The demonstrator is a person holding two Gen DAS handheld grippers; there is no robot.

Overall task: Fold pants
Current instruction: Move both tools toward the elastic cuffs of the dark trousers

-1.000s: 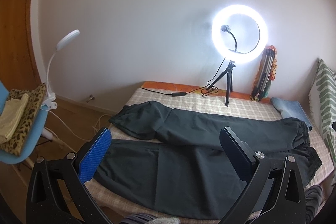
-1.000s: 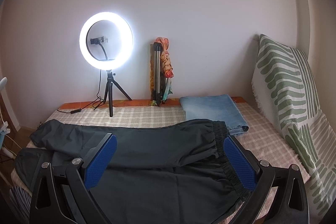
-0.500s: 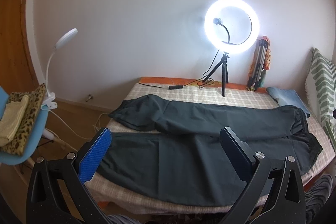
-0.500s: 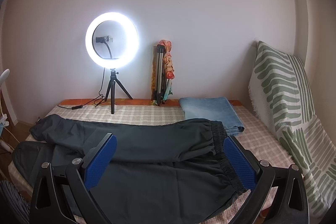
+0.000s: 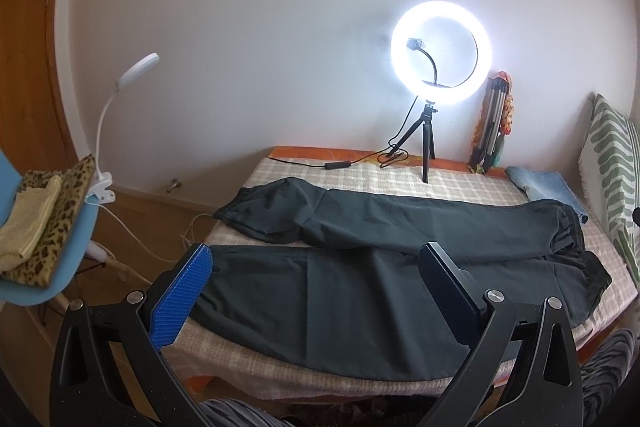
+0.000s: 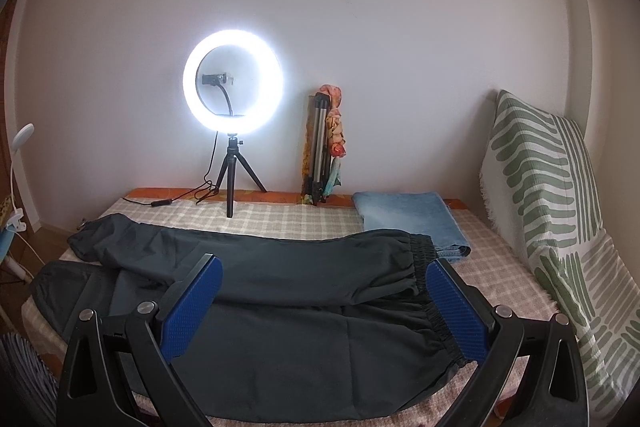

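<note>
White wall stood behind the bed (image 5: 400, 179), which was covered with a checked cloth. On the bed lay the pants (image 5: 380, 267) (image 6: 280, 287), dark and spread flat, with both legs stretched along the bed and lying one beside the other. The waist end was toward the left side and the elastic cuffs (image 6: 424, 251) were toward the right side, near a folded blue towel (image 6: 412, 219). One cuff touched the edge of this towel.

The left gripper (image 5: 316, 275) hovered over the near leg of the pants. Its jaws were spread wide and held nothing. The right gripper (image 6: 324, 291) hovered over the cuff end, and its jaws were also spread wide and empty.

At the far edge of the bed a lit ring light (image 5: 440, 51) (image 6: 234, 83) stood on a small tripod. Beside it a folded tripod (image 6: 320, 147) leaned on the wall. A green patterned pillow (image 6: 560, 227) stood at the right end of the bed. On the left, a blue chair (image 5: 60, 247) carried folded clothes, and a white clip lamp (image 5: 120, 99) was fixed on it.
</note>
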